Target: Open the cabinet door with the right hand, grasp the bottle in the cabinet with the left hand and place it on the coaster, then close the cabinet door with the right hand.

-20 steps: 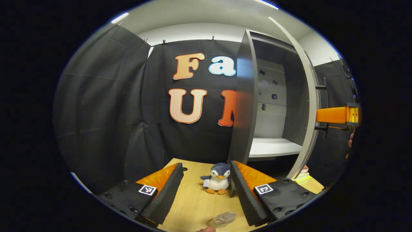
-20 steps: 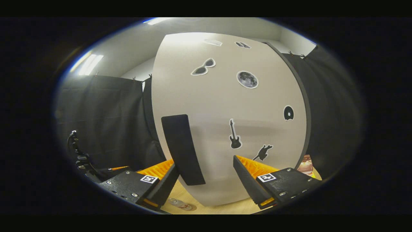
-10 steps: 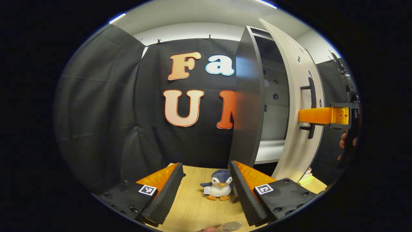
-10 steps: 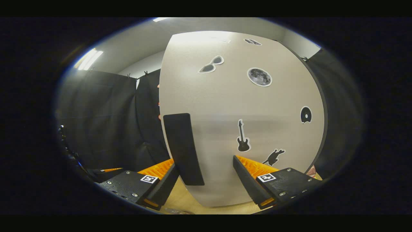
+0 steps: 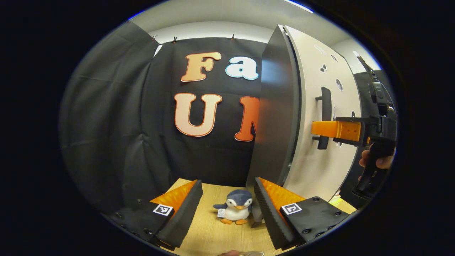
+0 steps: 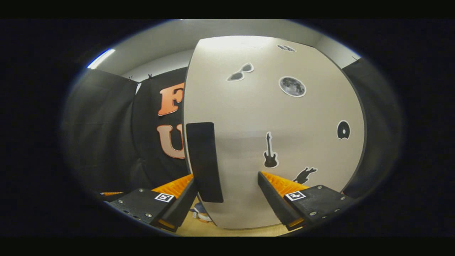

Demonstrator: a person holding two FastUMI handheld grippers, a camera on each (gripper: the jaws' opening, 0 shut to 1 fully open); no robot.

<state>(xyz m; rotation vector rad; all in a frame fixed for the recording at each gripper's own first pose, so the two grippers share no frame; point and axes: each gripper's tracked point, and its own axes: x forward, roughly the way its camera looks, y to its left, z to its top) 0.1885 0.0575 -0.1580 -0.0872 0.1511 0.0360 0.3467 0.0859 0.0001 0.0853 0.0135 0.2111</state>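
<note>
Door (image 6: 270, 135) fronts the right gripper (image 6: 227, 199) squarely in the right gripper view, nearly shut against the cabinet (image 5: 275, 117). Its dark handle (image 6: 203, 161) stands upright, long axis running twelve to six, just at the inner edge of the left finger, so it lies toward nine o'clock of the gap between the fingers. Those fingers are spread apart and press on nothing; whether a tip touches the door face I cannot tell. In the left gripper view the same gripper reaches in from three o'clock toward the handle (image 5: 324, 117), held by a hand (image 5: 376, 161). By my reading, closing is almost done and only a last push straight ahead remains. The left gripper (image 5: 227, 213) hangs open over the desk (image 5: 213, 234), a toy penguin (image 5: 234, 211) between its fingers farther off. A clear rim at six o'clock, probably the bottle (image 5: 250, 253), sits at the frame's edge; the coaster I cannot make out.
</note>
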